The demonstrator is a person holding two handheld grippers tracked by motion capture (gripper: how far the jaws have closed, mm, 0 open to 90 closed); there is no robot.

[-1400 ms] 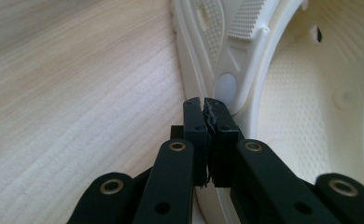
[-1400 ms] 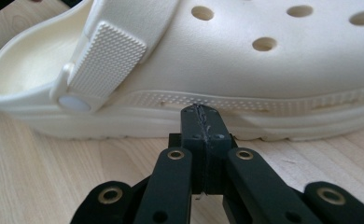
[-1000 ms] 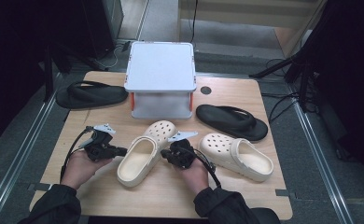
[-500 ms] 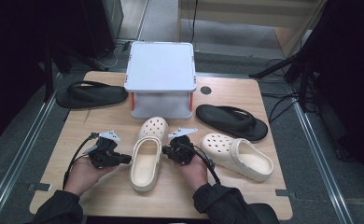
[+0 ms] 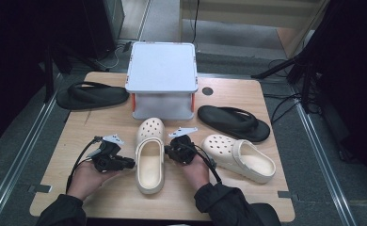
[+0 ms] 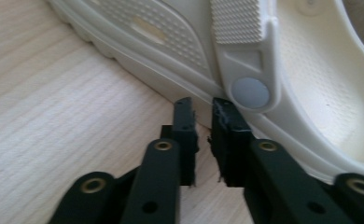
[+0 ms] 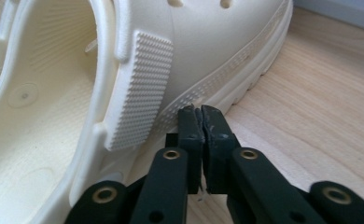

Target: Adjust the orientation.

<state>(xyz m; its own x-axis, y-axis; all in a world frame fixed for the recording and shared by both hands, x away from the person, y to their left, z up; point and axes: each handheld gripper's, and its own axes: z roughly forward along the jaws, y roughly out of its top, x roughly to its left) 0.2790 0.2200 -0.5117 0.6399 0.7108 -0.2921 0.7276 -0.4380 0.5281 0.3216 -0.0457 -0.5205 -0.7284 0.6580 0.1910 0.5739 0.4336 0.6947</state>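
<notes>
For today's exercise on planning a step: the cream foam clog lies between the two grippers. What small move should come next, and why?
Probably draw both grippers back. The cream foam clog now lies straight, toe toward the grey box. The left gripper, jaws just opening, and the right gripper, pads almost together, hold nothing, merely nudging the clog's sides.

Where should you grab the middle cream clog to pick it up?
Probably by the thin side wall of the clog beside its open heel, one of the jaws inside and one outside. It lies upright with the opening facing up, so come down from above; the rounded toe looks too wide to pinch.
</notes>
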